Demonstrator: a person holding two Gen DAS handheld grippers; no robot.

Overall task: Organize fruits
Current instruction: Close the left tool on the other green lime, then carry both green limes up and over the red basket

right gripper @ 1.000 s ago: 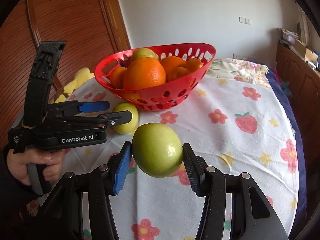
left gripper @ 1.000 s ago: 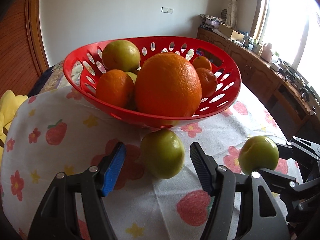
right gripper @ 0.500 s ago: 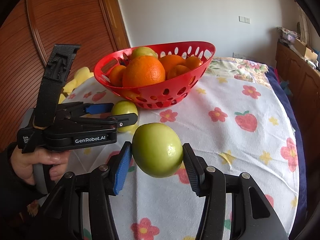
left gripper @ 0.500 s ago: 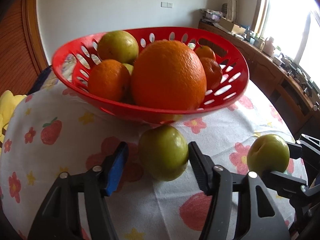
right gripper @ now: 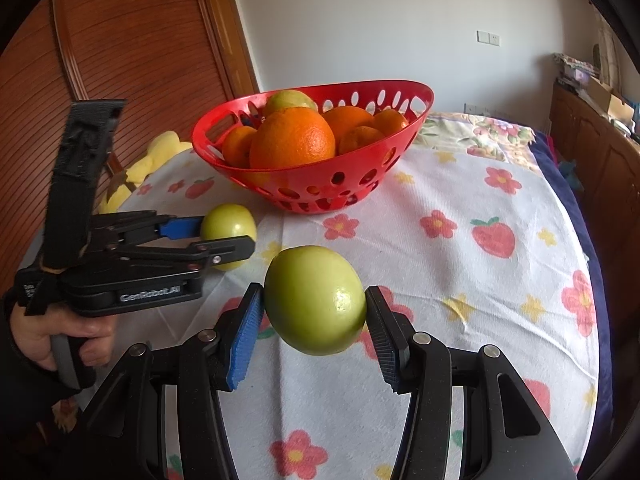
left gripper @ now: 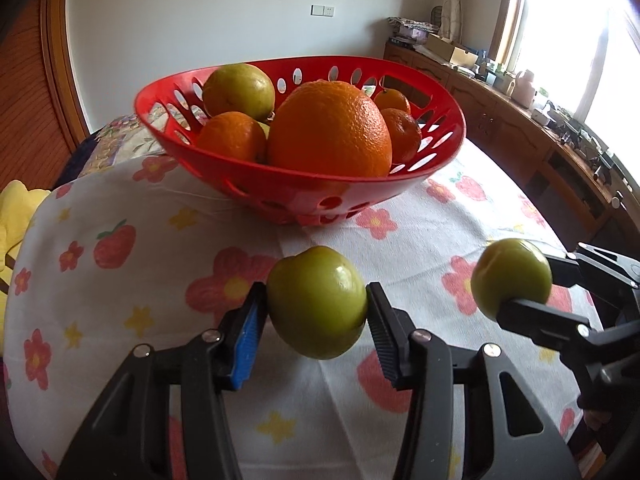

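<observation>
A red perforated basket (left gripper: pixel 240 176) on the flowered tablecloth holds a large orange (left gripper: pixel 330 128), smaller oranges and a green fruit (left gripper: pixel 238 90). In front of it my left gripper (left gripper: pixel 316 308) has a green fruit (left gripper: pixel 316 300) between its jaws, which are closing, and both pads touch the fruit's sides. The right wrist view shows that gripper (right gripper: pixel 224 236) and fruit (right gripper: pixel 228 224) low over the cloth, left of the basket (right gripper: pixel 320 184). My right gripper (right gripper: pixel 316 316) is shut on another green fruit (right gripper: pixel 315 300), held clear above the table and seen to the right (left gripper: pixel 511 280) in the left wrist view.
A person's hand (right gripper: pixel 40 332) grips the left tool's handle. A yellow soft item (right gripper: pixel 160 156) lies at the table's far left edge, by a wooden door (right gripper: pixel 120 40). Wooden cabinets (left gripper: pixel 520 140) run along the right wall under a window. The tablecloth (right gripper: pixel 480 320) stretches to the right.
The left gripper's jaws have closed from wide apart onto the green fruit in front of the basket. The right gripper still holds its fruit in the same place.
</observation>
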